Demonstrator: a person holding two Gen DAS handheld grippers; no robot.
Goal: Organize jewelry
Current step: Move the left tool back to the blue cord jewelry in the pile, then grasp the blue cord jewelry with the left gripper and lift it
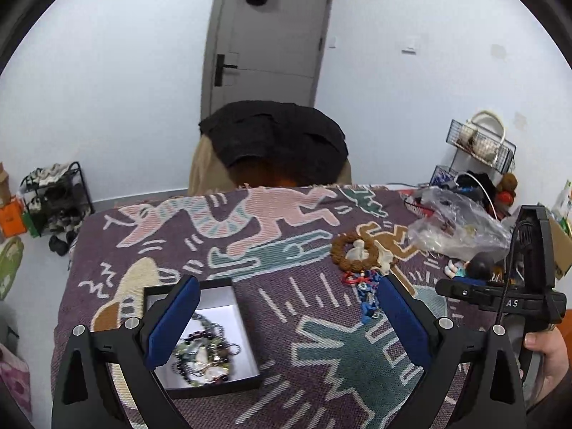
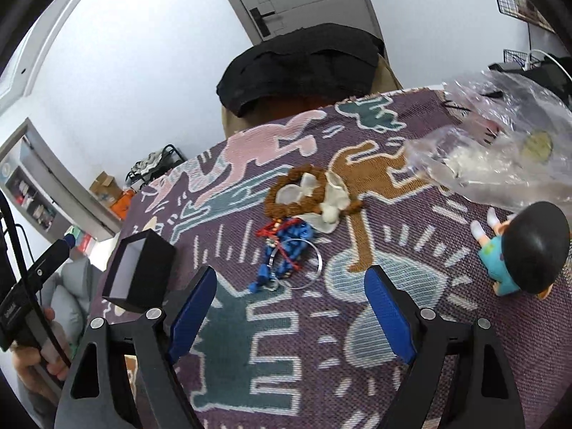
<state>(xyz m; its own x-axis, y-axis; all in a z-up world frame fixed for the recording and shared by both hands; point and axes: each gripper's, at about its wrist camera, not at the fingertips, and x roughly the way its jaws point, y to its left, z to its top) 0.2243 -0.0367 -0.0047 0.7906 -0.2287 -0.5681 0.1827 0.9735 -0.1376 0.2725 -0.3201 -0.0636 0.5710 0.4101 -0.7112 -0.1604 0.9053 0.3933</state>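
A black box with a white lining (image 1: 228, 296) sits on the patterned cloth and holds a tangle of beaded jewelry (image 1: 203, 354). My left gripper (image 1: 286, 293) is open, its left finger over the box. A brown bead bracelet with white pieces (image 1: 354, 250) and a blue and red beaded piece (image 1: 366, 293) lie to the right. In the right wrist view the bracelet (image 2: 304, 196), the blue beads with a metal ring (image 2: 286, 254) and the box (image 2: 143, 271) show ahead of my open, empty right gripper (image 2: 289, 279).
A crumpled clear plastic bag (image 2: 500, 150) lies at the right rear. A small doll in blue (image 2: 518, 250) lies at the right. A chair draped with dark cloth (image 1: 275, 143) stands behind the table. Wire racks (image 1: 479, 146) stand at the far right.
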